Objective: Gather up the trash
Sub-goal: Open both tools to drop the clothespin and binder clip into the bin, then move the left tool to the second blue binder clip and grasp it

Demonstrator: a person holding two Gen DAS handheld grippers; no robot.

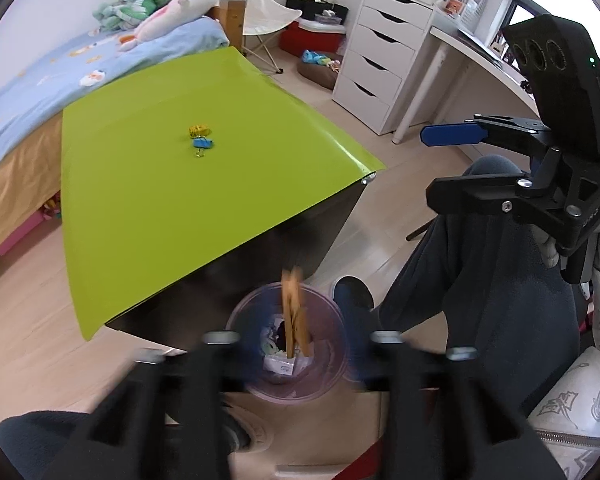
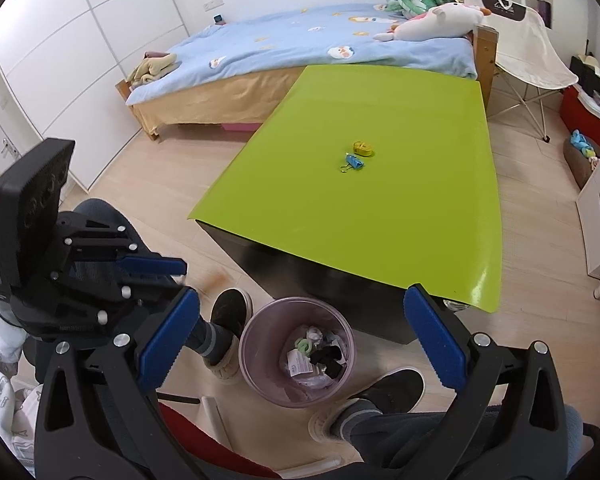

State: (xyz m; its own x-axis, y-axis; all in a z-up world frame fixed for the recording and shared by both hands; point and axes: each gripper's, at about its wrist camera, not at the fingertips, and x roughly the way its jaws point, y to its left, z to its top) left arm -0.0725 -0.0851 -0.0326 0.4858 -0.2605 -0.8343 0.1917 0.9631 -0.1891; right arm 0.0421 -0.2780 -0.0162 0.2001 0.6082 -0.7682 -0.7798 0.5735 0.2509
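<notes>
Left tongs [image 1: 300, 344] blurred over trash bin [image 1: 332, 376]

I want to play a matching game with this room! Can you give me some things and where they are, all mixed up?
Things:
1. blue clip
2. bin
3. plush toy
4. drawers

Places:
A. on the bed
B. on the green table
C. beside the desk
D. on the floor by the feet

Pairs: 1-B, 2-D, 3-A, 4-C
</notes>
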